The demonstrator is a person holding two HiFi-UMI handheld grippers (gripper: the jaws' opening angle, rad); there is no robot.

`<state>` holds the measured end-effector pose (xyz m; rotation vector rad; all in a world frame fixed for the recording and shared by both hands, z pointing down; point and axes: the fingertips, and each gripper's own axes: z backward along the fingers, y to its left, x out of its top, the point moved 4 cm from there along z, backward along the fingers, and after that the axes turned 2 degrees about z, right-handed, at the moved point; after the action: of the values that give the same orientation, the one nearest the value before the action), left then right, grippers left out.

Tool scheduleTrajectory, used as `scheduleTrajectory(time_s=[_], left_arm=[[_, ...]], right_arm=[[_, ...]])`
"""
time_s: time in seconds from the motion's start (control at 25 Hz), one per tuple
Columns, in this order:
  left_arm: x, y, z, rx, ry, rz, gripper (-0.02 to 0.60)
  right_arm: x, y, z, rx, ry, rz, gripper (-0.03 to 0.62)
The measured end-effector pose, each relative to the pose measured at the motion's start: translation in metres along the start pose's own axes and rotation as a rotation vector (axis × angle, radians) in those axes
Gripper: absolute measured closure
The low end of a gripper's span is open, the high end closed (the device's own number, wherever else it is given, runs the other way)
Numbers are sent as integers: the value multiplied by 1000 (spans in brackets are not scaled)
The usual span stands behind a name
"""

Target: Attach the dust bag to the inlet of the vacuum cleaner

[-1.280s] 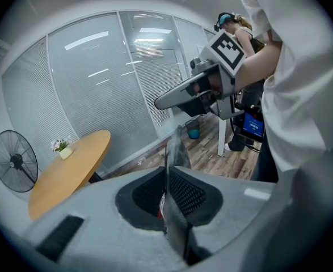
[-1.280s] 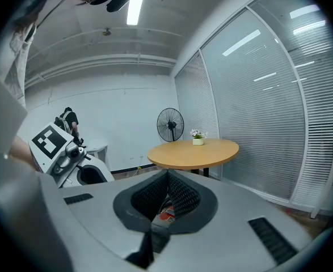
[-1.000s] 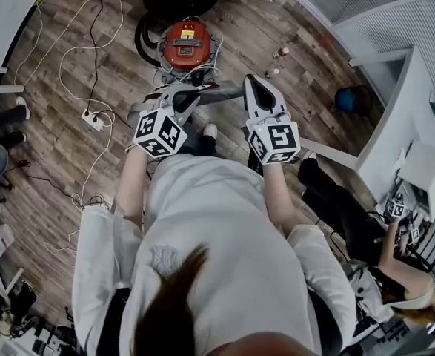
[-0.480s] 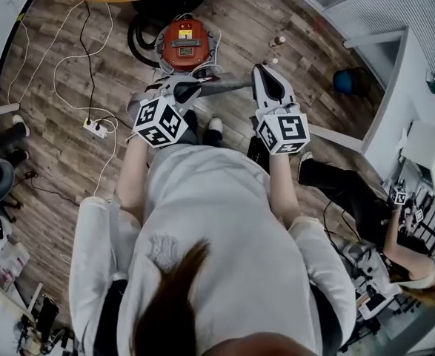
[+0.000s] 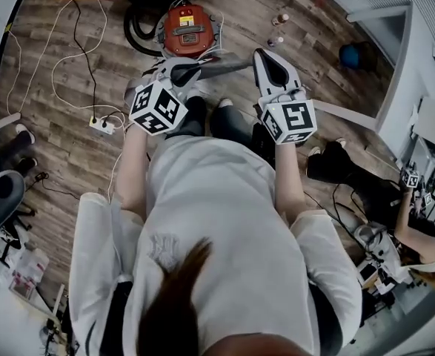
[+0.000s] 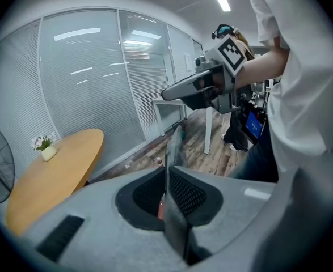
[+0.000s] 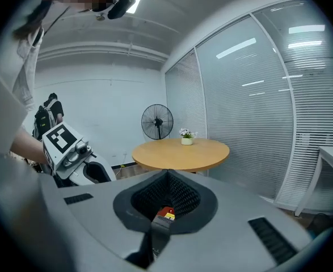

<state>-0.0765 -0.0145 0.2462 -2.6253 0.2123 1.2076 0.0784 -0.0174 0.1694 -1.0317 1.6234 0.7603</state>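
Over wood floor (image 5: 39, 117), L tongs (image 6: 169, 194) tilt down, clamping dust bag (image 6: 172, 152).

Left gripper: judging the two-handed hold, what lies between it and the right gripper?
The grey dust bag, stretched between them; the head view shows it.

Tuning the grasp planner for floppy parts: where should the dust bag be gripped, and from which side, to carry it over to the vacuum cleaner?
Probably by its two ends, edge-on from either side. The dust bag is thin and flat, so shut jaws pinch it well; left gripper and right gripper hold it that way, stretched between them.
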Motion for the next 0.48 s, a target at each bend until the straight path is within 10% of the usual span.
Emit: scheduleTrajectory(time_s=[0.48], left_arm=[[-12,-2,-12,-56,34,-11,545]], right_arm=[[-25,58,-29,271,215,340,539]])
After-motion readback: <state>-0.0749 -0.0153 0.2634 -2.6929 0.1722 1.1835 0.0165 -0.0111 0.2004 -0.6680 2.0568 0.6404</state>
